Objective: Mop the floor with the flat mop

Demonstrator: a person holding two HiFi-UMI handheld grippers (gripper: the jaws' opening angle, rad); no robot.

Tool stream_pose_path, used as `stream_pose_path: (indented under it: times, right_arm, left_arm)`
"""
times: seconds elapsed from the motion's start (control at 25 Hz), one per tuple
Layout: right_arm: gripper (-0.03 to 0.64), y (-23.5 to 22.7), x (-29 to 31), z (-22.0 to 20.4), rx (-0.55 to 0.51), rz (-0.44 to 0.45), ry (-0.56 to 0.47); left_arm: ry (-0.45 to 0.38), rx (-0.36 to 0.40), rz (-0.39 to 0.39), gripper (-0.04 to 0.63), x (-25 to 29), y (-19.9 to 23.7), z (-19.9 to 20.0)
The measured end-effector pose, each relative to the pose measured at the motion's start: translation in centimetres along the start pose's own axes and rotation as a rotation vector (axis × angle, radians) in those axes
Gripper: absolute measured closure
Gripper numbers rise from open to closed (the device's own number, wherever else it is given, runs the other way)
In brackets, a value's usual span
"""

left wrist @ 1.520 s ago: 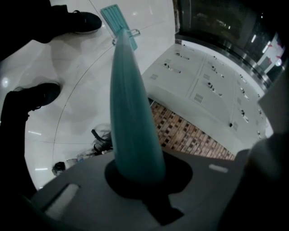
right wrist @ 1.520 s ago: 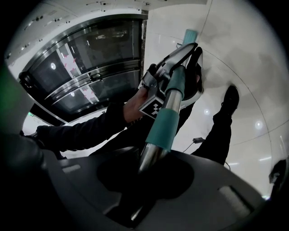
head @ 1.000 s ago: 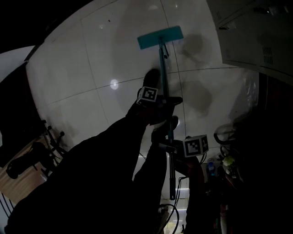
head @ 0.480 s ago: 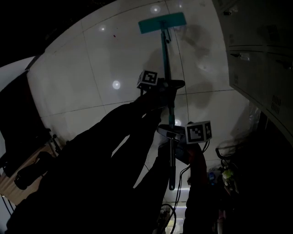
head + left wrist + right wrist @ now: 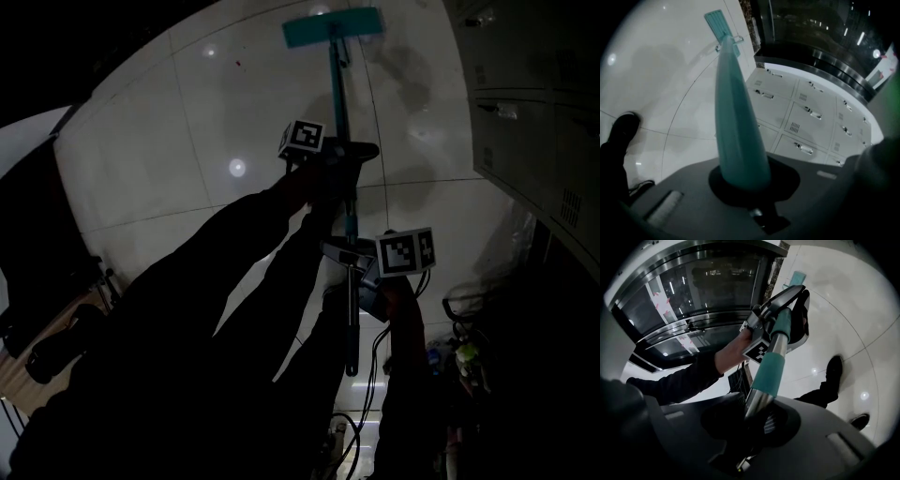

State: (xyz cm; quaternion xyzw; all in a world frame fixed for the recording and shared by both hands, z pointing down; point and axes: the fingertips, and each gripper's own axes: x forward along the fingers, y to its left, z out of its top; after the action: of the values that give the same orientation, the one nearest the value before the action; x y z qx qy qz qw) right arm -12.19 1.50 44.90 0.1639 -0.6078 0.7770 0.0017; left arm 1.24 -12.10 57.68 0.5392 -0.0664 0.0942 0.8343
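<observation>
push stroke, near its far end. over the last second the mop head [image 5: 333, 28] slides up the head view, away from the person, and now sits almost at the top edge, flat on the white tiled floor [image 5: 187, 141]. both arms go out with it. most of that travel is in the first half of the second; since then the head barely shifts, so i judge the reach is about used up.

left gripper [image 5: 345, 157] is the upper one in the head view, clamped round the teal mop pole [image 5: 336, 89] well below the head. its own view shows the pole running straight out from between the closed jaws to the head. right gripper [image 5: 351, 262] is lower, near the butt end, jaws closed on the metal part of the pole just under the teal sleeve, and they have just tightened a touch on it.

lockers [image 5: 534, 103] stand on the right, nearer the head than a second ago but still apart from it (a shoe [image 5: 623, 129] shows at the left of the left gripper view, clear of the pole).

meaning for the task: one strip ahead is covered; next is likely a pull back or a sideways shift. watch the locker side.
</observation>
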Motion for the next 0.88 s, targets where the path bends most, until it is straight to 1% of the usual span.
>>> stream_pose_path:
  times: [0.08, 0.16, 0.24, 0.4, 0.48, 0.64, 0.76, 0.88]
  right_arm:
    - [0.517, -0.7, -1.0, -3.3, 0.017, -0.035, 0.021]
    - [0.515, -1.3, -2.0, -6.5, 0.009, -0.022, 0.024]
    - [0.515, -1.6, -2.5, -10.6, -0.006, 0.001, 0.024]
    - [0.514, -2.6, -3.6, -20.2, 0.001, -0.012, 0.050]
    - [0.514, -3.2, -4.2, -24.2, 0.023, -0.023, 0.059]
    - [0.512, -4.8, -5.8, -32.0, 0.026, 0.000, 0.052]
    - [0.511, -6.2, -7.1, -37.2, 0.040, 0.012, 0.048]
    - [0.511, -7.9, -8.2, -41.6, 0.073, -0.007, 0.052]
  left_arm:
    - [-0.003, -0.005, 0.002, 0.555, 0.2, 1.0, -2.9]
    - [0.000, -0.008, 0.004, 0.555, 0.8, 2.3, -6.2]
    - [0.005, -0.013, 0.008, 0.555, 0.7, 3.7, -10.5]
    - [0.012, -0.035, 0.021, 0.555, -0.1, 6.9, -19.7]
    - [0.021, -0.047, 0.031, 0.555, -0.1, 8.5, -23.6]
    - [0.036, -0.065, 0.045, 0.555, 0.6, 12.0, -31.6]
    - [0.036, -0.078, 0.055, 0.555, 1.2, 14.6, -36.8]
    - [0.049, -0.094, 0.062, 0.555, 1.7, 16.9, -41.1]
